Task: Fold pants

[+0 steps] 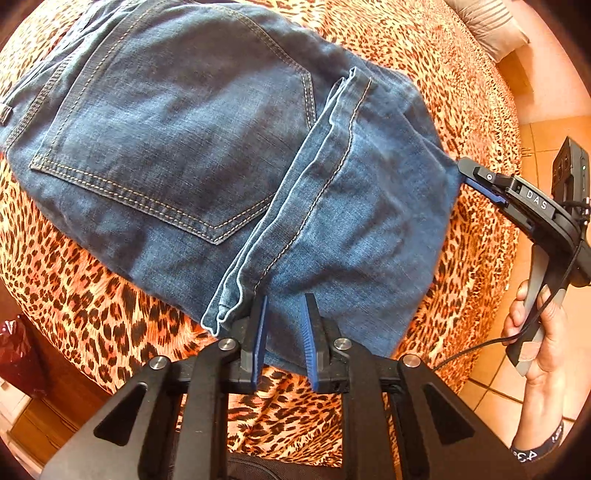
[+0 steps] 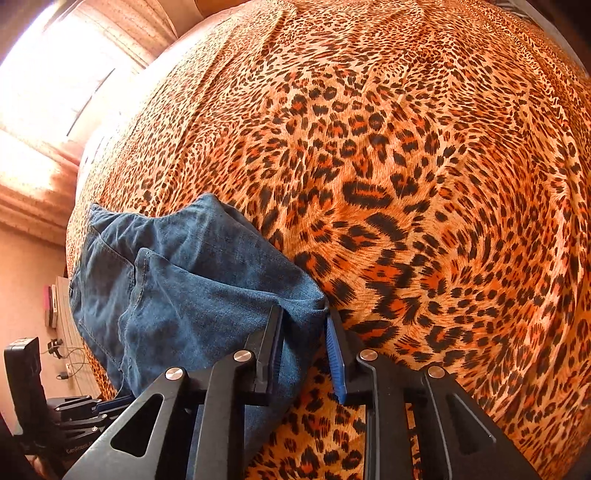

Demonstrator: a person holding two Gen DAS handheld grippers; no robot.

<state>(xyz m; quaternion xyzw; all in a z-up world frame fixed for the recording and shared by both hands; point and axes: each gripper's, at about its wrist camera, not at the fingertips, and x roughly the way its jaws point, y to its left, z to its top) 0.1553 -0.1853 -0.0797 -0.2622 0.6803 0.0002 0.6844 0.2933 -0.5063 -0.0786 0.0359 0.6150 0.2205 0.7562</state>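
Observation:
Blue jeans (image 1: 177, 147) lie folded in a bundle on the leopard-print bed, back pocket up, with a leg hem (image 1: 295, 192) laid across the top. My left gripper (image 1: 284, 299) is open, its blue pads straddling the near edge of the denim by the hem. My right gripper (image 2: 304, 314) is open around the corner of the jeans (image 2: 192, 288). It also shows in the left wrist view (image 1: 480, 181), at the bundle's right edge, held by a hand.
The leopard-print bedspread (image 2: 424, 184) spreads wide to the right of the jeans. A pillow (image 1: 491, 26) lies at the far right corner. Tiled floor (image 1: 546, 140) runs beside the bed. A red bag (image 1: 14, 354) sits low on the left.

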